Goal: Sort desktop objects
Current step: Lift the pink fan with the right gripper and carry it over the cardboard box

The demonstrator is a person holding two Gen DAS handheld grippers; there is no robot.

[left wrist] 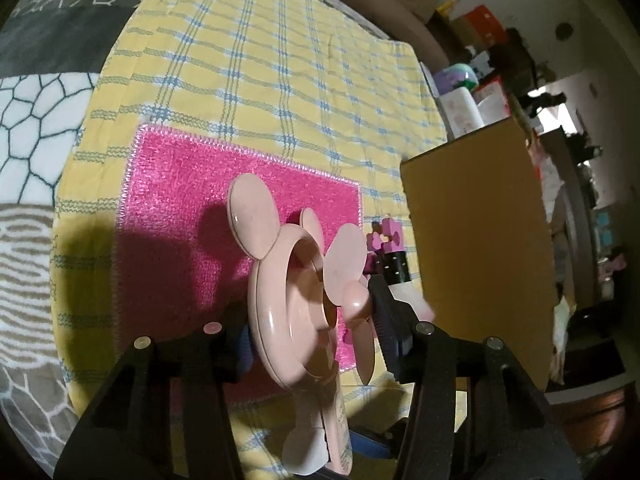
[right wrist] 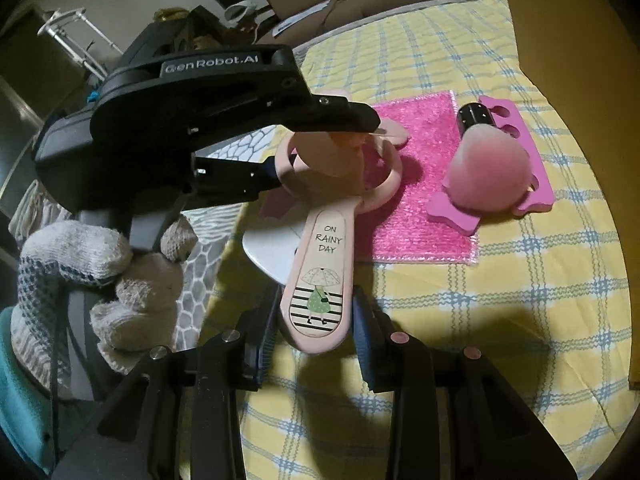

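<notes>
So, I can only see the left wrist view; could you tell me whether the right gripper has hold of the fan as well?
Observer: Yes, the right gripper is shut on the pink fan, low on its handle.
Operator: Thank you. Is anything printed on that handle?
Observer: It reads ON RAINY DAY, above a figure under an umbrella.
Operator: And what is the black thing just past the fan?
Observer: The handle of a brush with a fluffy pink head, lying on the pink toe separator.
</notes>
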